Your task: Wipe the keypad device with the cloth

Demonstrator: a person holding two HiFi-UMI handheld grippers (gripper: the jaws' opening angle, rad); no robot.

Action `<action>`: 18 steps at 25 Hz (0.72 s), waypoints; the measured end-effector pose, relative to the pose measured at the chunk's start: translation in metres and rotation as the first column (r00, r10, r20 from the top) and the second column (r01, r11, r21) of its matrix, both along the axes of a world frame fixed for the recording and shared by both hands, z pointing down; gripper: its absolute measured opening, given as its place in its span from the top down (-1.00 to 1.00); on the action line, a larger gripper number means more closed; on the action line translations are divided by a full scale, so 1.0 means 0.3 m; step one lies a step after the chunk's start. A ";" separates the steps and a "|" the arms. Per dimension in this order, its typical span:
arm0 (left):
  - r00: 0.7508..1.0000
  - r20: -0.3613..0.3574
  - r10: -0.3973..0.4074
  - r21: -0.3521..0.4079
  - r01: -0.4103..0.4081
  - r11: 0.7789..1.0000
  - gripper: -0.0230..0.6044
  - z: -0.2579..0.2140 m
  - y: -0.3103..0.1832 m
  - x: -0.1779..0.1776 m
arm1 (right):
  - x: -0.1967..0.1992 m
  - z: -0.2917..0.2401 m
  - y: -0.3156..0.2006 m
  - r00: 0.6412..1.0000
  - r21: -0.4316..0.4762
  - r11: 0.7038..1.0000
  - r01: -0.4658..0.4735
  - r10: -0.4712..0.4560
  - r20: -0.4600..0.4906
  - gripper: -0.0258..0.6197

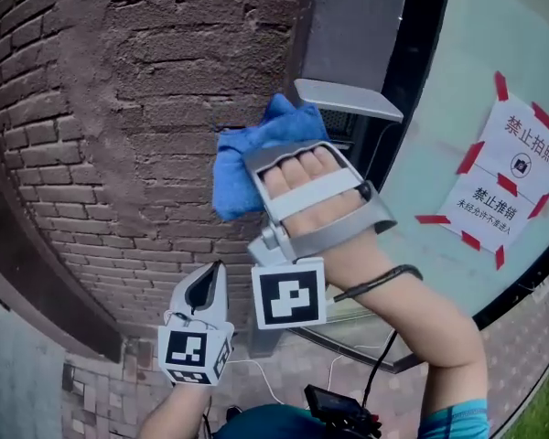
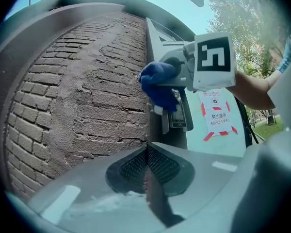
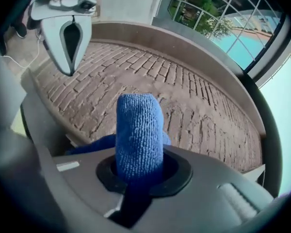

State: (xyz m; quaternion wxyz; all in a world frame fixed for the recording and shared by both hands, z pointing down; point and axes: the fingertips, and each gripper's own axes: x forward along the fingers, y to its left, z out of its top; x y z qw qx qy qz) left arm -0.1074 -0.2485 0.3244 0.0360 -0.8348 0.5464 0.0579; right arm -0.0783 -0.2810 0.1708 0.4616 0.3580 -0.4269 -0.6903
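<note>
nearest, the left gripper (image 2: 147,152) hangs low, jaws together on nothing. above it, the right gripper (image 3: 138,174) is clamped on the blue cloth (image 3: 138,130). this gripper is the nearer one to the upright keypad device (image 2: 178,116), which is mounted just beyond, with the cloth at its upper left edge by the brick wall (image 1: 119,108).

Outdoors by a brick wall (image 1: 119,108)
Beside me, a glass pane (image 1: 476,62) carries a red-taped notice (image 1: 511,179); brick paving (image 1: 96,393) lies under daylight.

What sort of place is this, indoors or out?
Probably outdoors, at a building entrance: a brick wall, a keypad device mounted beside a glass panel bearing a notice, and trees beyond.
</note>
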 end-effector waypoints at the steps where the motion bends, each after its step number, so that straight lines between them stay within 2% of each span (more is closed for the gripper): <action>1: 1.000 0.001 0.000 -0.003 0.000 1.000 0.93 0.004 0.001 0.002 | 0.015 0.046 -0.013 1.000 -0.030 0.999 -0.016 0.016 -0.010 0.79; 7: 1.000 0.001 -0.001 -0.026 0.001 1.000 0.93 0.037 0.003 0.009 | 0.059 0.274 -0.023 0.999 -0.220 0.975 -0.034 0.034 -0.005 0.79; 9: 1.000 0.001 -0.005 -0.032 0.005 0.999 0.93 0.047 0.004 0.006 | 0.047 0.292 -0.007 1.000 -0.246 0.969 -0.017 0.018 0.003 0.79; 11: 1.000 -0.001 -0.011 -0.037 0.011 0.999 0.93 0.055 0.005 0.000 | 0.019 0.239 0.013 1.000 -0.195 0.981 0.022 -0.020 0.015 0.79; 14: 1.000 -0.006 -0.020 -0.041 0.020 0.999 0.93 0.059 0.007 -0.010 | -0.040 0.041 0.045 0.993 -0.024 0.995 0.094 -0.092 0.070 0.79; 16: 1.000 -0.008 -0.025 -0.036 0.025 0.999 0.93 0.054 0.010 -0.016 | -0.068 -0.102 0.056 0.986 0.088 0.990 0.114 -0.124 0.115 0.78; 18: 0.999 -0.011 -0.032 -0.029 0.032 0.999 0.93 0.047 0.014 -0.025 | -0.073 -0.202 0.045 0.981 0.155 0.983 0.094 -0.118 0.154 0.78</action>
